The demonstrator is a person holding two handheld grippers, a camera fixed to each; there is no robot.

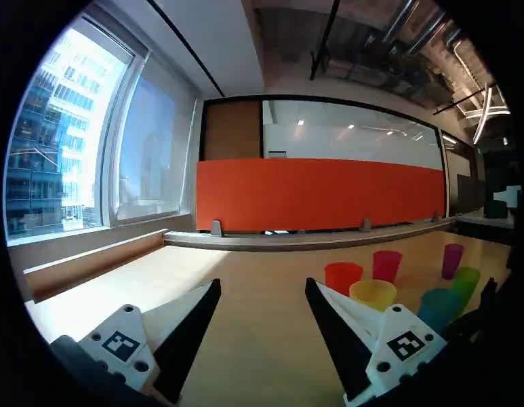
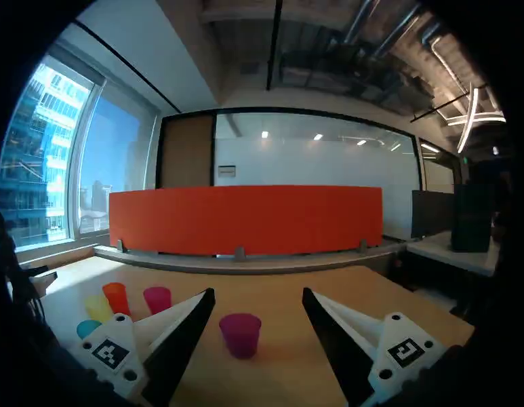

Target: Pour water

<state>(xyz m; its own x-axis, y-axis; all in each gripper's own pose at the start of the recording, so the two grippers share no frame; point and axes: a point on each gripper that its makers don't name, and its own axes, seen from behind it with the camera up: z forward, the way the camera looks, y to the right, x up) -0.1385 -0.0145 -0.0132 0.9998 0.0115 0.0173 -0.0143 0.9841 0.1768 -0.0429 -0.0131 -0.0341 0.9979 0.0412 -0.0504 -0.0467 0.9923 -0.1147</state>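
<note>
**Grippers.** The left gripper [image 1: 262, 281] has its fingers spread wide with nothing between them, over the bare table [image 1: 262, 339] at the lower centre of the left gripper view. The right gripper [image 2: 257, 292] has its fingers equally wide apart and holds nothing.

**Task items.** There are 6 small plastic cups, all upright.
- In the right gripper view the purple cup [image 2: 240, 334] stands alone at lower centre. It is framed between the 2 fingers but lies beyond their tips, untouched.
- In the left gripper view the other 5 cluster at the lower right: orange cup [image 1: 343, 277], pink cup [image 1: 386, 264], yellow cup [image 1: 373, 293], green cup [image 1: 466, 281] and teal cup [image 1: 439, 308].
- Whether any cup holds water cannot be told from either view.

**Handling, as judged.**
- The cups look thin-walled, light and smooth, and they taper toward the base.
- An empty cup would likely tip or skid if nudged by 1 finger alone.
- A hard squeeze may flex the wall and spill the contents.
- A tapered cup could slip down through a loose grip.
- The best hold appears to be at mid-height or slightly above, with the fingers on opposite sides and moderate pressure.
- The purple cup has clear room on both sides for that. The clustered cups stand close together and allow little finger clearance.
</note>
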